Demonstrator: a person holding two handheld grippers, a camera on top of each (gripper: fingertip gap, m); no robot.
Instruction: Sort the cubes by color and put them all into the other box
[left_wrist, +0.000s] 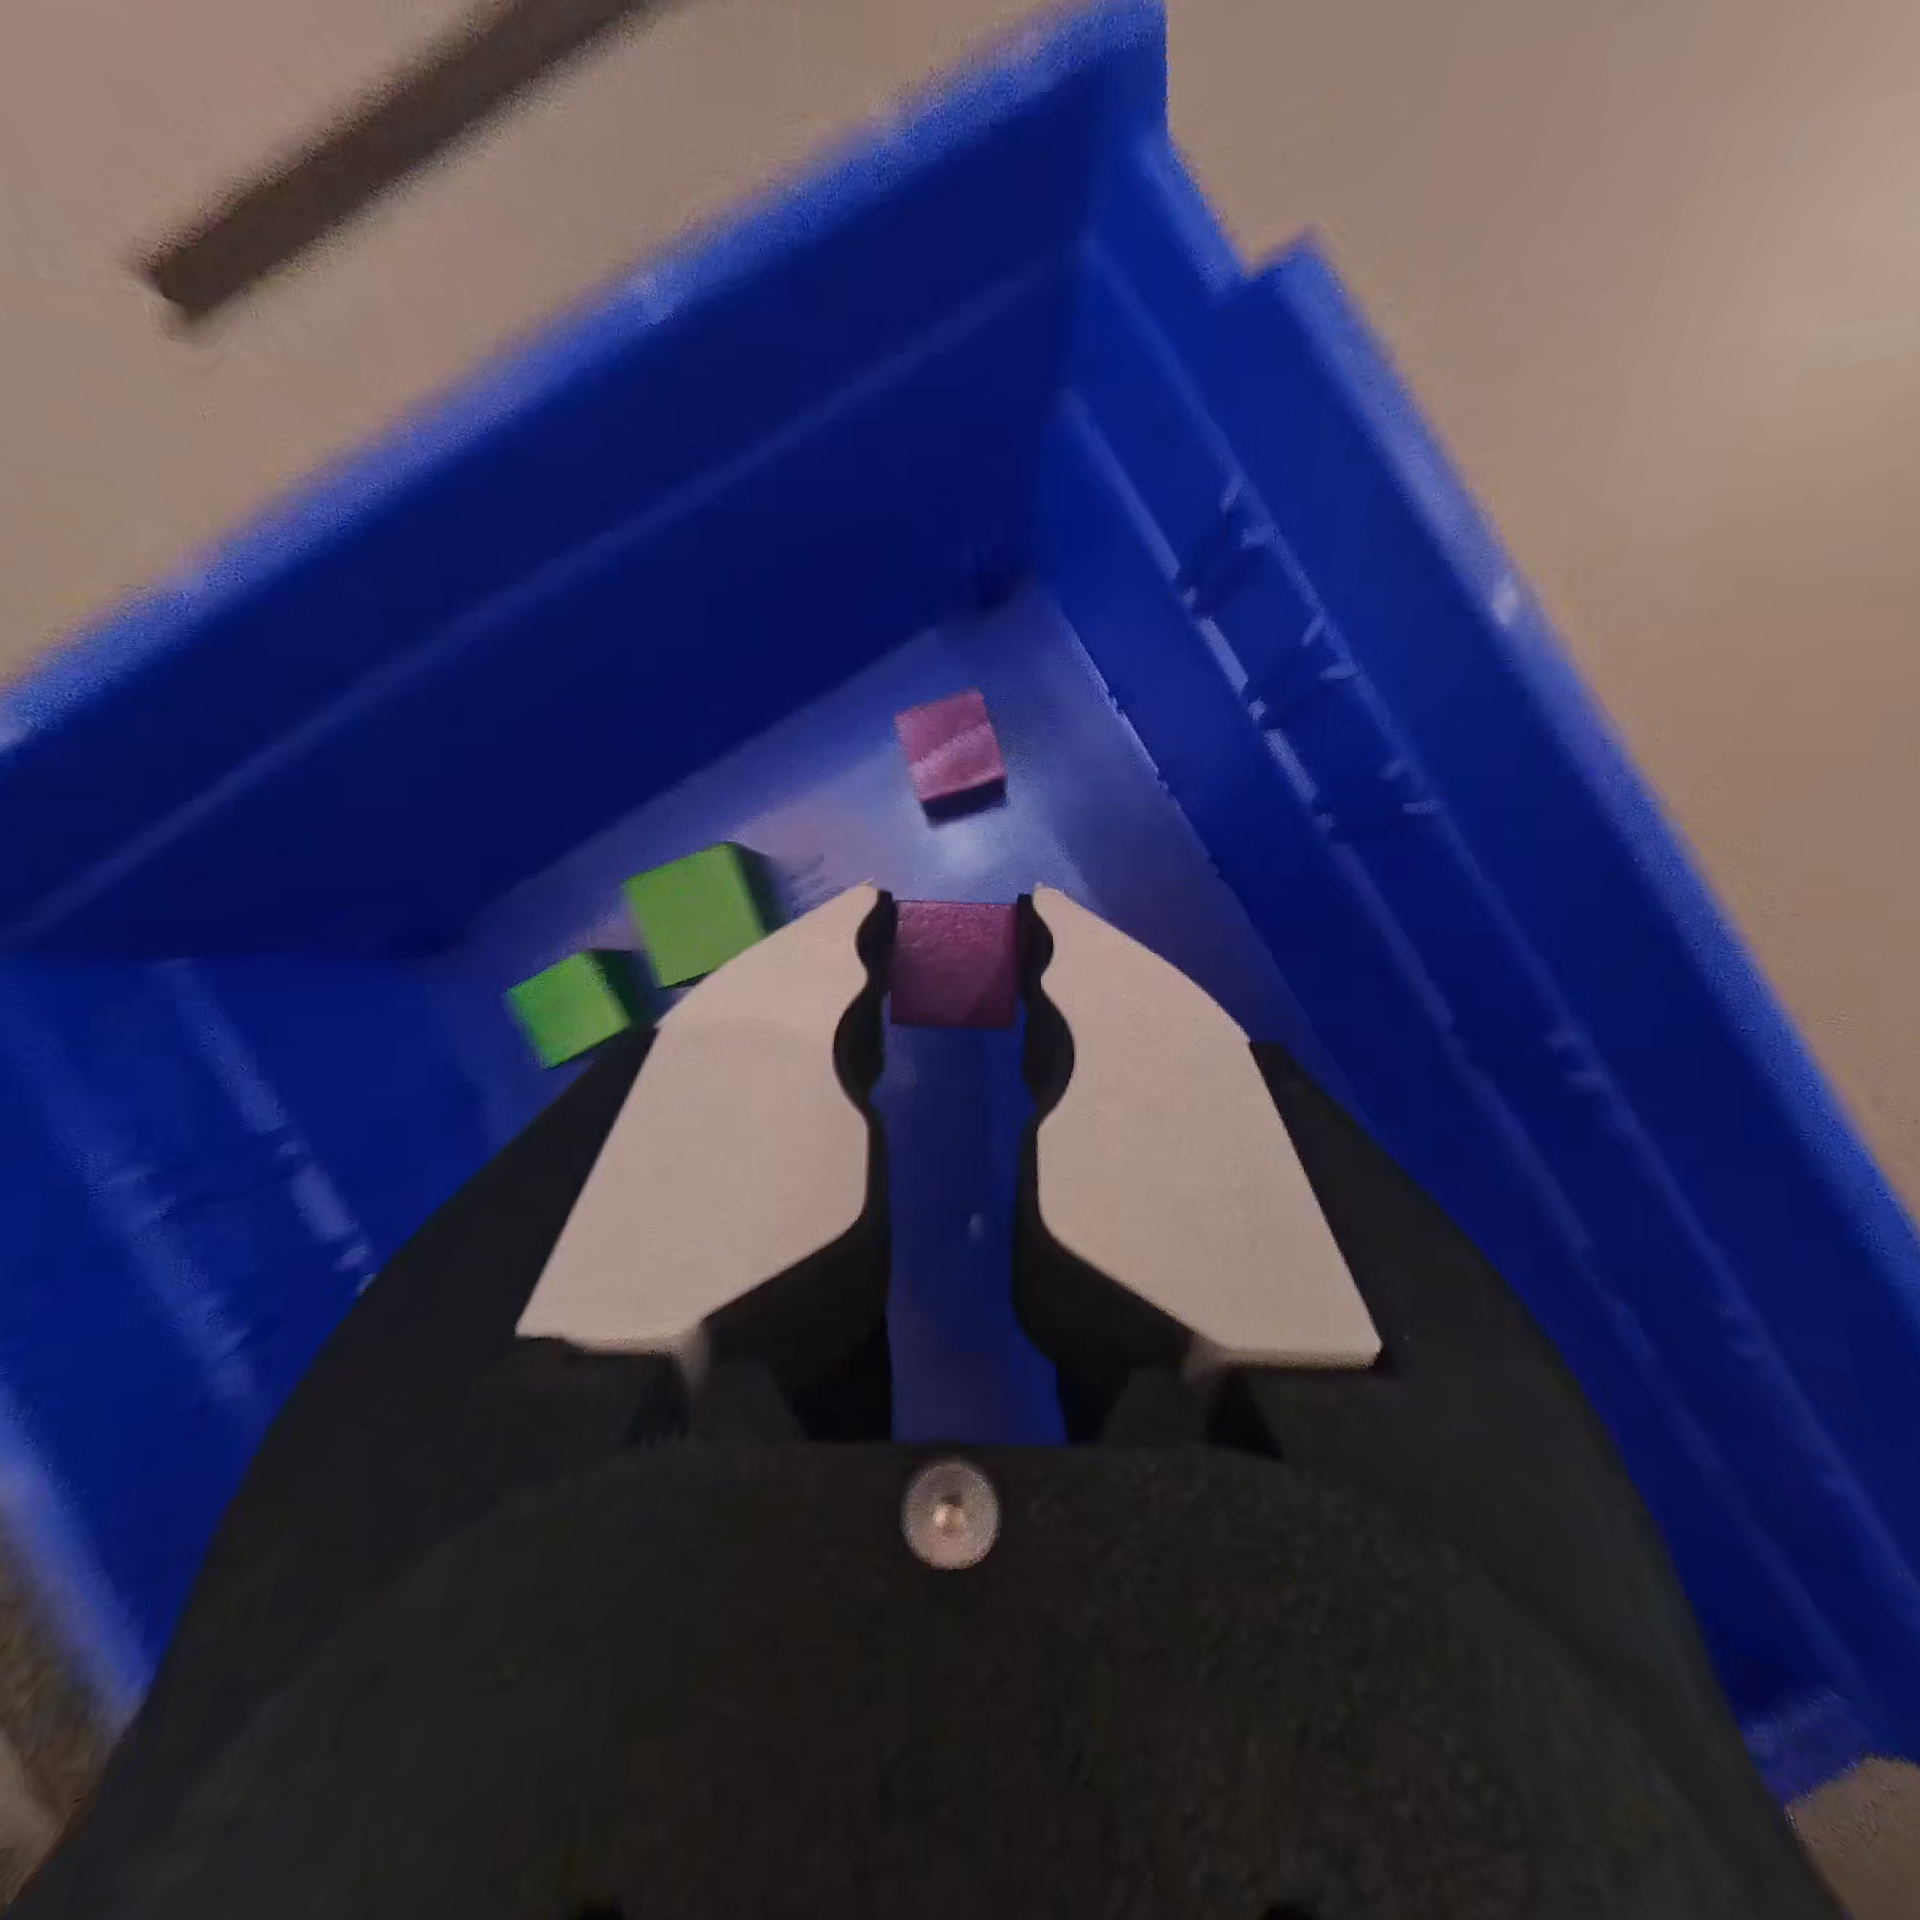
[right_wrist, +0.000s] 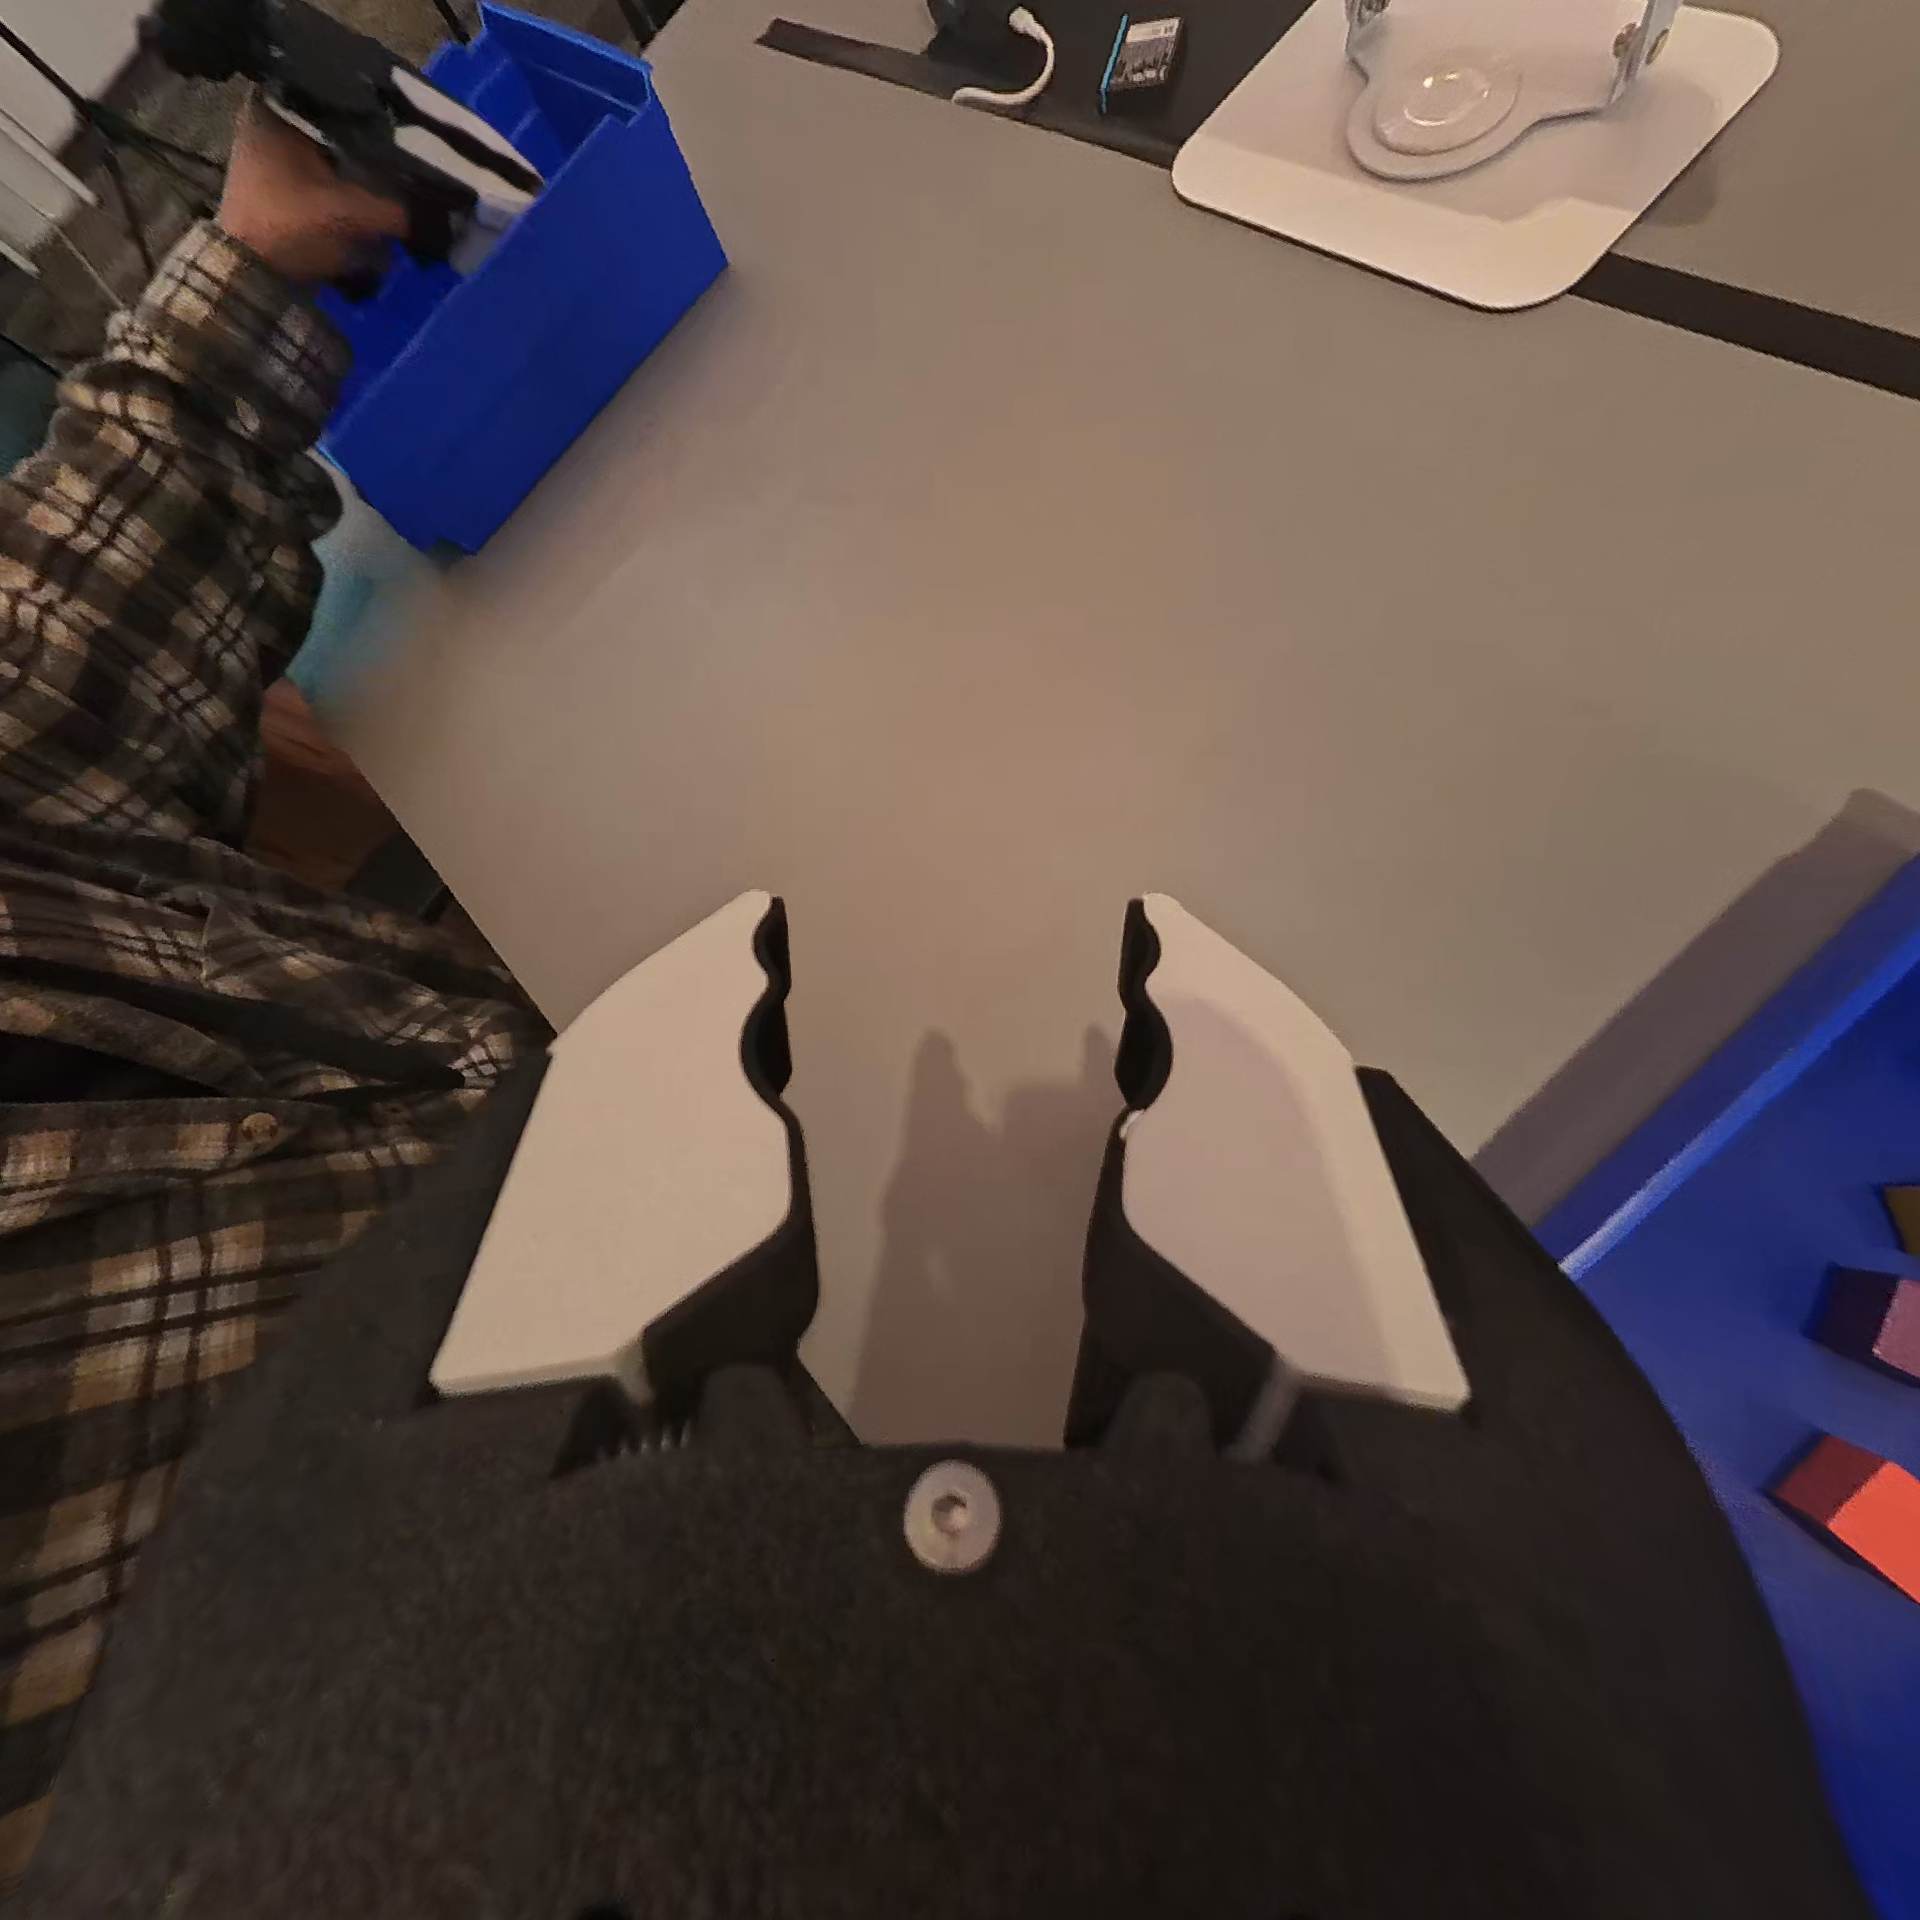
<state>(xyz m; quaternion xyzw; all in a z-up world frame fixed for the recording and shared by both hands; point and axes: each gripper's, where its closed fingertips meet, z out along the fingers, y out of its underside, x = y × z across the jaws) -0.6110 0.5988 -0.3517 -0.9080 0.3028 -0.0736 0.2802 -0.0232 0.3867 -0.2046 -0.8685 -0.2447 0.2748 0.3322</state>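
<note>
Left hand-held gripper (left_wrist: 954, 914) grips one matte purple cube (left_wrist: 952, 962) over blue plastic box (left_wrist: 644, 582); inside: two green cubes (left_wrist: 694, 928), one purple cube (left_wrist: 950, 750). Right hand-held gripper (right_wrist: 954, 925) wide, empty.

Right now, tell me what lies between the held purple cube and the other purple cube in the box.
Nothing: only bare blue box floor between the held cube and the other, in the left wrist view.
</note>
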